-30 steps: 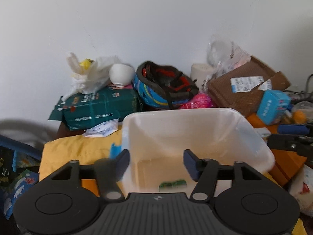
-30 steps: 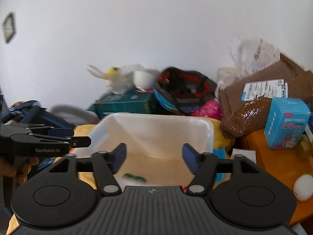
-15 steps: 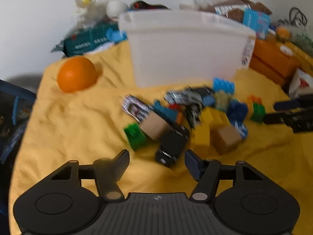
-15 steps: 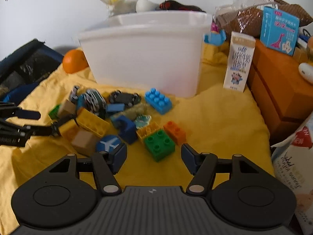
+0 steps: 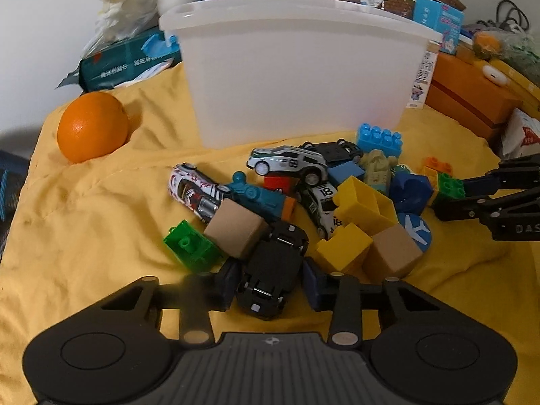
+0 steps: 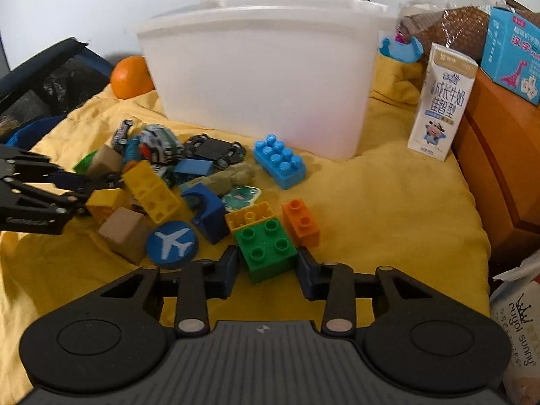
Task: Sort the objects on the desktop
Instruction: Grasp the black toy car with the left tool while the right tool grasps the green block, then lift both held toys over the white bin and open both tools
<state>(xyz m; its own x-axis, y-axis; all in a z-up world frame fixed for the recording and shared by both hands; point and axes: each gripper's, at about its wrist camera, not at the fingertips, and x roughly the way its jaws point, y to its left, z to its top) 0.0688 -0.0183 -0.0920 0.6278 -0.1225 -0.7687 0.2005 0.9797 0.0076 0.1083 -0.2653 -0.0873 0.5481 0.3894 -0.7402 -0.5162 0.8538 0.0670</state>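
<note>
Here, the left claw (image 5: 271, 285) is set low over the yellow cloth (image 5: 94, 229), its jaws wide around an overturned black toy car (image 5: 270, 276) without visibly pressing it. The right claw (image 6: 266, 271) is likewise spread, a green brick (image 6: 266, 248) being flanked by its fingers, contact not discernible. Beyond them, a heap of bricks and toy cars is spread before the white plastic bin (image 5: 300, 67), which stands upright behind it. An orange (image 5: 91, 126) is seen left of the bin, a milk carton (image 6: 440, 101) to its right.
</note>
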